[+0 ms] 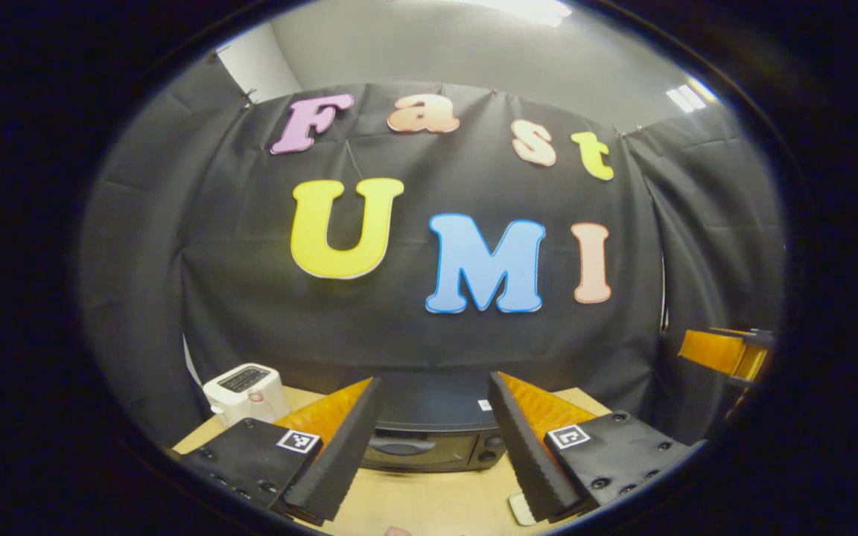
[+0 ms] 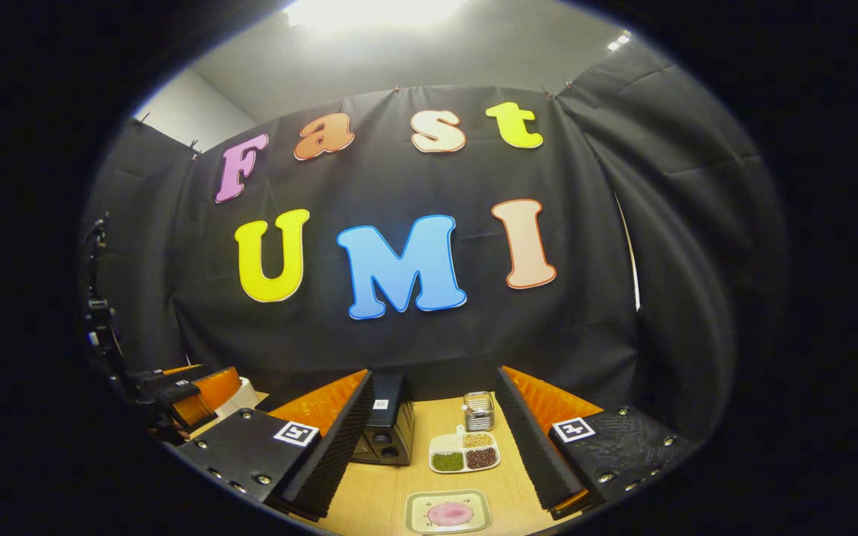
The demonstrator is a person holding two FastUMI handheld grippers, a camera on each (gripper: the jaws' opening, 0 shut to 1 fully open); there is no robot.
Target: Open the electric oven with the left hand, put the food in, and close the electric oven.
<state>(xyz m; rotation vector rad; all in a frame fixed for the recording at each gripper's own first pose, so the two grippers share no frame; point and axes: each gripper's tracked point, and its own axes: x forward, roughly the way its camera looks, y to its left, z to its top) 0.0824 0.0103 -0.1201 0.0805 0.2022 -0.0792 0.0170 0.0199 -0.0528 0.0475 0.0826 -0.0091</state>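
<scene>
Here the left gripper (image 1: 433, 439) hangs above the table (image 1: 429, 502) with its fingers spread wide and nothing between them; the oven (image 1: 429, 439) sits straight ahead in the gap, against the black cloth wall, its door shut and its handle across the front; two knobs show at its right end. To the oven's left stands a white toaster (image 1: 244, 391), near the table's back corner; a small pale object (image 1: 522, 510) lies on the table by the right finger, too cut off to tell what it is. At the far right edge of the left gripper view the other gripper shows in part, raised and well apart.

In the right gripper view the right gripper (image 2: 436, 447) is likewise spread and empty, held above the table (image 2: 377, 499); the oven (image 2: 384, 424) lies left of centre, seen from its knob end, partly behind the left finger. Between the fingers sits a white divided tray (image 2: 465, 452) with three lots of grains or beans, pale, green and dark red; behind it stands a small metal rack (image 2: 478, 412); nearer the camera lies a plate (image 2: 448, 511) bearing a flat pink piece of food (image 2: 450, 513). At the left edge the left gripper (image 2: 176, 394) appears, apart from the oven.
</scene>
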